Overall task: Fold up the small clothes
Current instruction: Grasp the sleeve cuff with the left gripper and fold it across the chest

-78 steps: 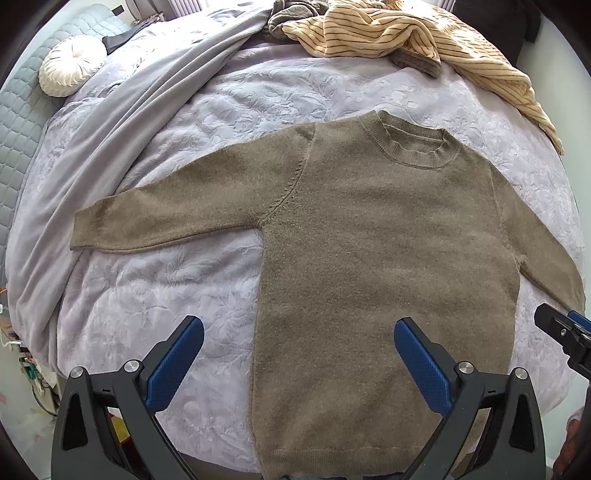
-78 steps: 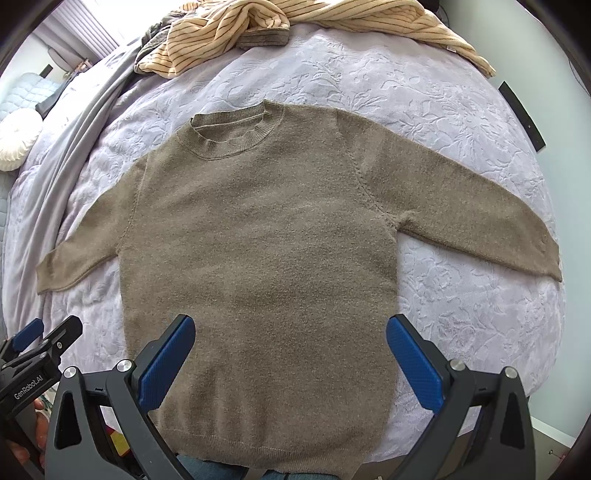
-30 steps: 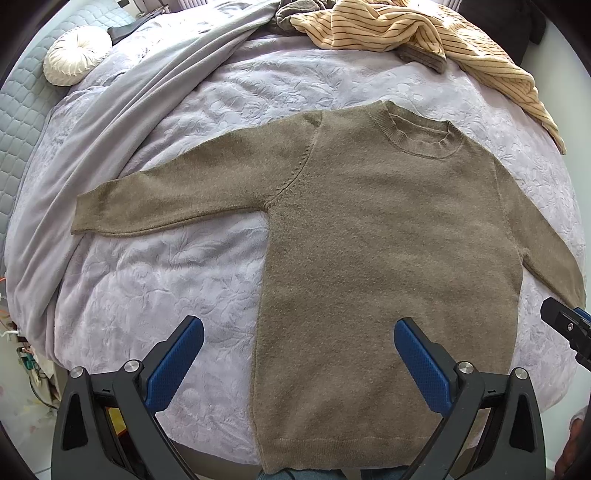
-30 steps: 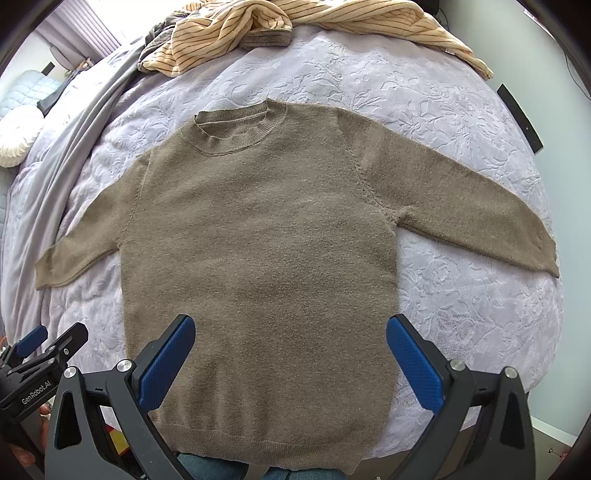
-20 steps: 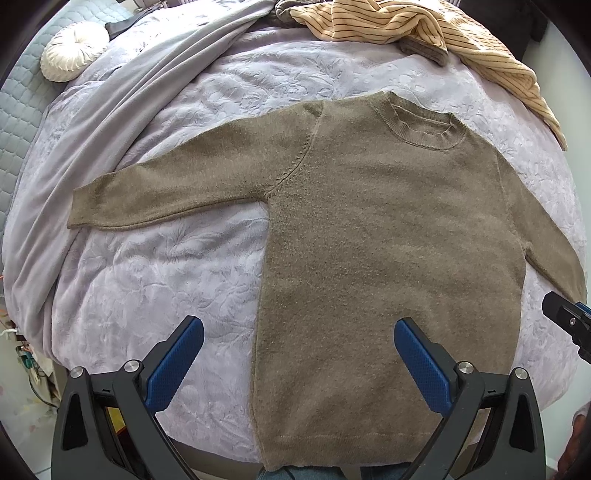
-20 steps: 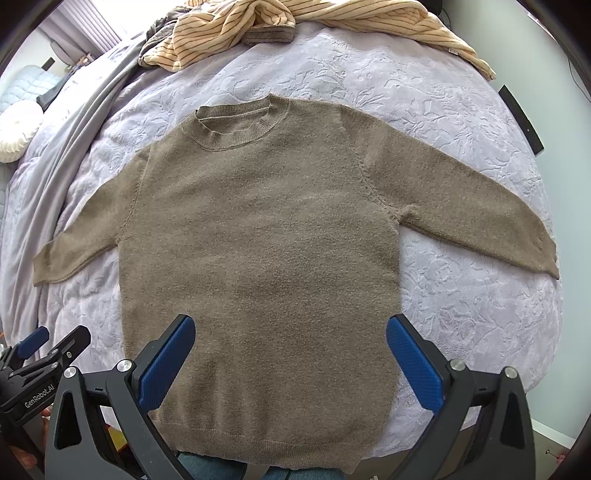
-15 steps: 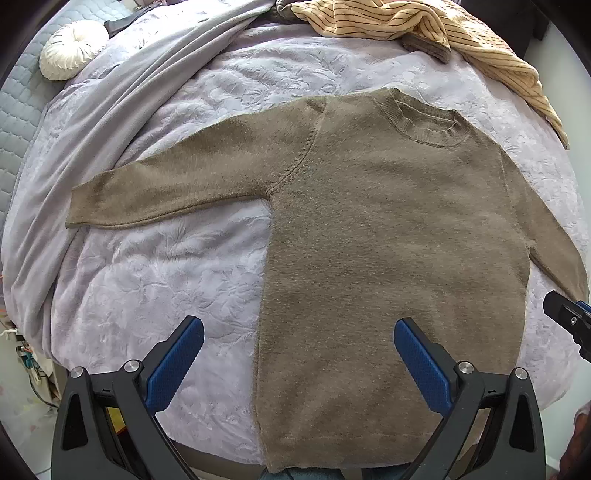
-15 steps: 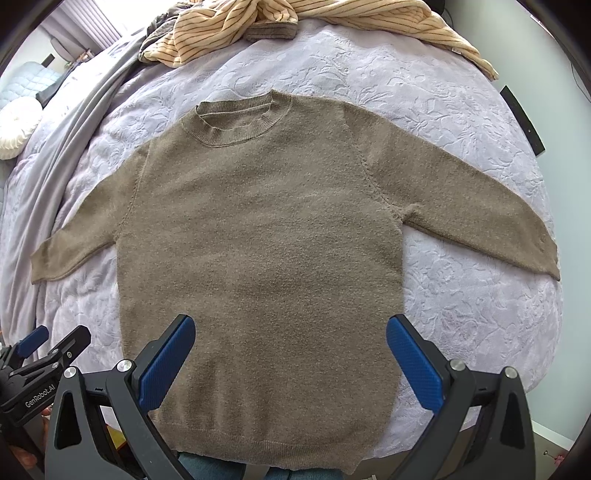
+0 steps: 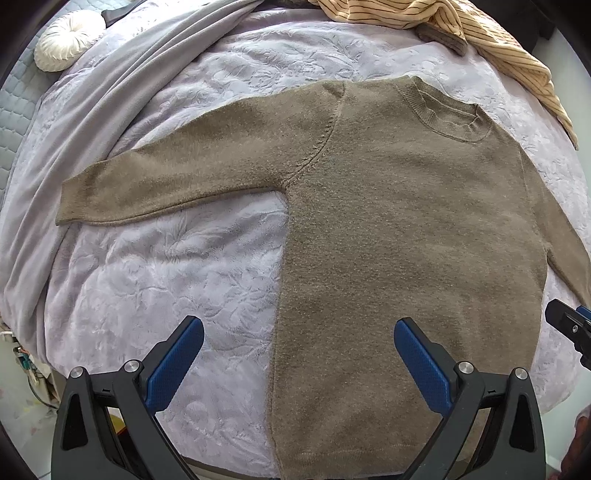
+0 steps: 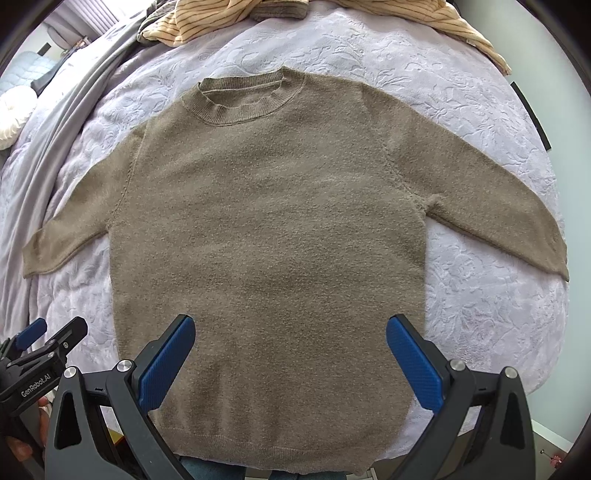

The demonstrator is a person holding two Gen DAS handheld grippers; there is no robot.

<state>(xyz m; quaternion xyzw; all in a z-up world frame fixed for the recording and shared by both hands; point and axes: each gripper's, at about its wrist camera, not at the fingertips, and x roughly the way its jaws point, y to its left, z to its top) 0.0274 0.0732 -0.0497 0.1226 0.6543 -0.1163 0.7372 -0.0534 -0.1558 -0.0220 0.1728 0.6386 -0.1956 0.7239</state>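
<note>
A lilac bedspread (image 9: 177,266) covers the bed, with a grey sheet (image 9: 122,92) bunched along one side, beside a round white cushion (image 9: 68,40).

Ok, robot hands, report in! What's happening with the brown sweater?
Left gripper open, right gripper open, both empty. Sweater flat, unfolded, sleeves out. Striped garment beyond the collar, apart from it.

Bed (image 9: 192,266) w/ lilac embossed cover, grey blanket (image 9: 122,96) at left, round white cushion (image 9: 68,44), pale wall (image 10: 554,51) right
</note>
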